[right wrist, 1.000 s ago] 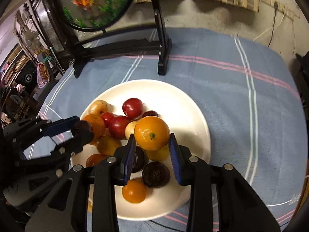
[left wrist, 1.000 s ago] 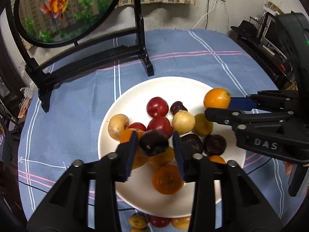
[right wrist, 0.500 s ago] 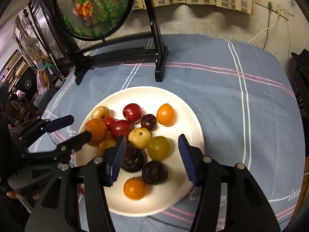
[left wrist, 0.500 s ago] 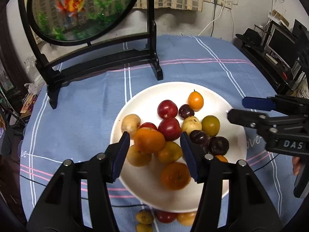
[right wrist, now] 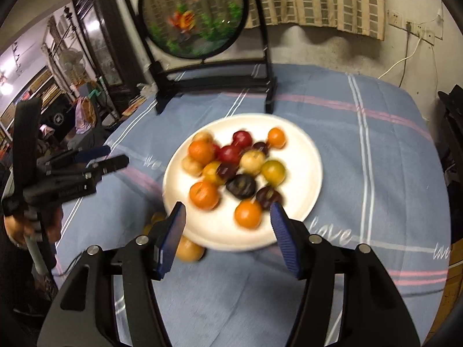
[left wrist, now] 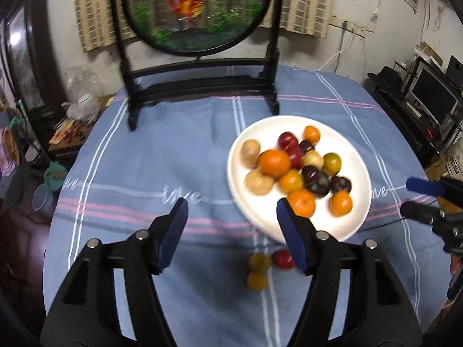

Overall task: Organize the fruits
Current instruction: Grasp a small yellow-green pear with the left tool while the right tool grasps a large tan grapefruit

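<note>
My left gripper (left wrist: 230, 225) hangs over the blue striped tablecloth (left wrist: 173, 156) just left of the white plate (left wrist: 358, 214), jaws opening with nothing between them. My right gripper (right wrist: 227, 225) is over the plate's near rim, jaws also opening and empty. The fruits (right wrist: 234, 170), oranges, red and dark plums and yellow ones, lie piled on the plate. A few loose fruits (left wrist: 259, 270) rest on the cloth just beside its near edge.

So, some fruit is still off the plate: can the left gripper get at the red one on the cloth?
Probably yes: the left gripper, jaws opening and empty, has the red fruit just below its right finger, nothing covering it.
</note>
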`<state>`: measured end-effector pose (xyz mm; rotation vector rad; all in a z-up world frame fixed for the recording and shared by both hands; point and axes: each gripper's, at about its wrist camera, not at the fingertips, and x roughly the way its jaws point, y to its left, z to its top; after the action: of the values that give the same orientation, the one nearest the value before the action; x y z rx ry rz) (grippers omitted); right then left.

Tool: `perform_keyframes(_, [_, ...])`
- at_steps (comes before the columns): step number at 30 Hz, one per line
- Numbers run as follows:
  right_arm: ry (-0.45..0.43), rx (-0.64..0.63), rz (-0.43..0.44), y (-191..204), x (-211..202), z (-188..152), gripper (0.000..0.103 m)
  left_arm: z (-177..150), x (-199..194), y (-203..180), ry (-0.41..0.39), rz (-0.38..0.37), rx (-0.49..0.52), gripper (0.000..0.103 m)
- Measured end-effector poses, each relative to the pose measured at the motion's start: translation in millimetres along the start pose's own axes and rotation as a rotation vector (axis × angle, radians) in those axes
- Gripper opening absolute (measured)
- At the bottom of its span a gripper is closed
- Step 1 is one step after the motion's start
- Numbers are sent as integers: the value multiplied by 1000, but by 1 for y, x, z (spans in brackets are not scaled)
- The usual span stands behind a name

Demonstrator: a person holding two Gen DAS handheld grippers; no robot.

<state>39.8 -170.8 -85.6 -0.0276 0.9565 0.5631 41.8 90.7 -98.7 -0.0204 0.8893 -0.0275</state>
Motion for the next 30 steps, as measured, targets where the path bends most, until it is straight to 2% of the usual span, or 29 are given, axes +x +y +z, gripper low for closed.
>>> perform_keyframes(6, [95, -28, 24, 32, 33, -45, 61, -46, -3, 9, 69, 2, -4, 65])
perform_keyframes(12, [152, 8, 0, 42, 75, -58, 61, -77, -1, 16, 120, 3, -23, 65])
perform_keyframes(21, [186, -7, -9, 51, 117, -45, 60, -88, 7, 12, 151, -10, -1, 65])
perform_keyframes(22, [191, -12, -3, 52, 119, -46, 49, -88, 9, 10, 153, -13, 6, 65])
perform_keyframes(23, [194, -25, -9, 53, 120, -46, 45, -87, 12, 7, 155, -18, 14, 65])
perform_keyframes(27, [202, -50, 8, 52, 108, -49, 43, -86, 24, -5, 166, -36, 31, 65])
perform_keyframes(30, [197, -3, 28, 39, 93, -53, 43, -85, 38, -17, 175, -51, 39, 65])
